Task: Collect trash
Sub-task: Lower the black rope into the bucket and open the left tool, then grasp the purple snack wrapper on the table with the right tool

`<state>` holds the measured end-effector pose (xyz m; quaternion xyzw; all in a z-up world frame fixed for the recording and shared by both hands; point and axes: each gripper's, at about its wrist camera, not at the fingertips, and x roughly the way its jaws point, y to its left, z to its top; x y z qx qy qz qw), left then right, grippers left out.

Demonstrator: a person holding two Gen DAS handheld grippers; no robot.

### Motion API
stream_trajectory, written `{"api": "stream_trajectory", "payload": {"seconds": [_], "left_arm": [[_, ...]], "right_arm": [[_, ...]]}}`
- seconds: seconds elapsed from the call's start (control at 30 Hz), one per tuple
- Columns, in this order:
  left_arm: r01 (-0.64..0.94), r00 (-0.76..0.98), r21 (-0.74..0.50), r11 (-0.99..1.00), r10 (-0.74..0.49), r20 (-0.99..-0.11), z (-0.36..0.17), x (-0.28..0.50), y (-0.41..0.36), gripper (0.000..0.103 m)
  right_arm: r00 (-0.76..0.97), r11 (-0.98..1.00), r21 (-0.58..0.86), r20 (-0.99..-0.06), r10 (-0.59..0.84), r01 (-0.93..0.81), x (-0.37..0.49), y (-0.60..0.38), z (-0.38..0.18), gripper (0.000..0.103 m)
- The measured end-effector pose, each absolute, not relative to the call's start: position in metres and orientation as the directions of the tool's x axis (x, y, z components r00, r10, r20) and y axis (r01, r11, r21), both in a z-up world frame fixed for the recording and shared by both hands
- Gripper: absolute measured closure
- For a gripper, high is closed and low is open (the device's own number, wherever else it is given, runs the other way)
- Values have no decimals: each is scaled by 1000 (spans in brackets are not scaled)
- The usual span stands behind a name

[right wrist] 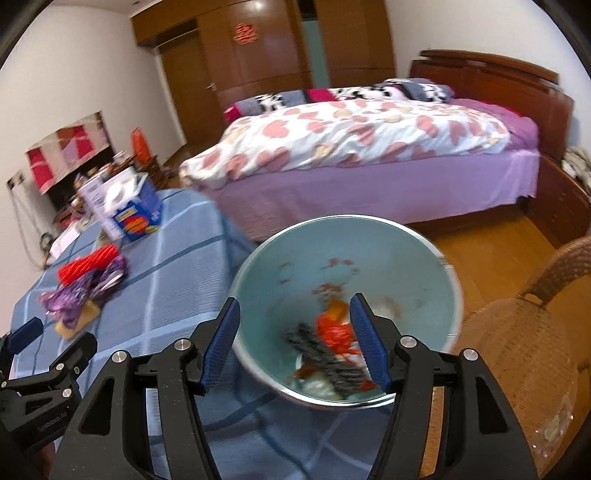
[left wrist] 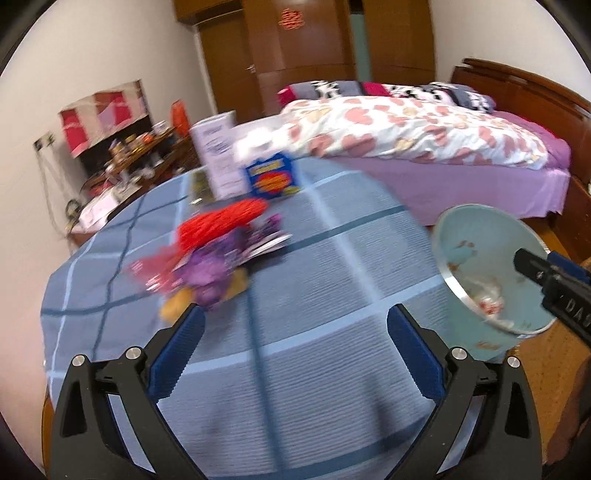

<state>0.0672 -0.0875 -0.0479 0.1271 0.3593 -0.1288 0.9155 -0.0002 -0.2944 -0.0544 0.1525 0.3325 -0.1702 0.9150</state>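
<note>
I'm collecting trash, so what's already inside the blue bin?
The bin holds an orange-red wrapper, a dark striped wrapper and pale scraps at the bottom. Whatever lies beneath them is covered.

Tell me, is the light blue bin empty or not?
Not empty. The bin already holds orange and dark trash at its bottom.

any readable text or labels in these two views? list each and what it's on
"DA": white letters on the right tool's black body, cut off at the left wrist view's edge.
Left tool's body: small print, too blurred to read.
Blue and yellow box: printed label, blurred, unreadable.
White carton: lines of small text, unreadable.
Red ornament on wardrobe door: a sign or character, too blurred to tell.
Purple wrappers: print unreadable.
</note>
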Motion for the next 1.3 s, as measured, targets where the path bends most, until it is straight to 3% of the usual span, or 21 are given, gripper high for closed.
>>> {"api": "stream_trajectory", "payload": {"seconds": [0.5,0.93,1.0,1.03,1.13,1.3], "left_arm": [[60,732,133,989,47,-680,-48,102,59,8],[0,724,112,994,78,-685,-45,118,102,8],[-4,722,107,994,77,-688,-46,119,104,8],[-6,720,104,995,76,-689,-46,119,105,8],[-1,719,100,995,69,-691,-47,122,103,8],[23,724,77,997,36,-689,-45,128,95,9]], "right_arm": [[738,966,215,-674,41,143,89,-195,-48,46],[625,891,452,-706,333,36,170,-129,-66,47],[583,872,488,-721,375,42,178,-126,-76,53],[570,862,506,-720,396,41,179,-126,-78,63],[572,865,502,-711,409,6,178,-123,-78,77],[618,894,446,-690,377,-47,159,-137,-58,80]]}}
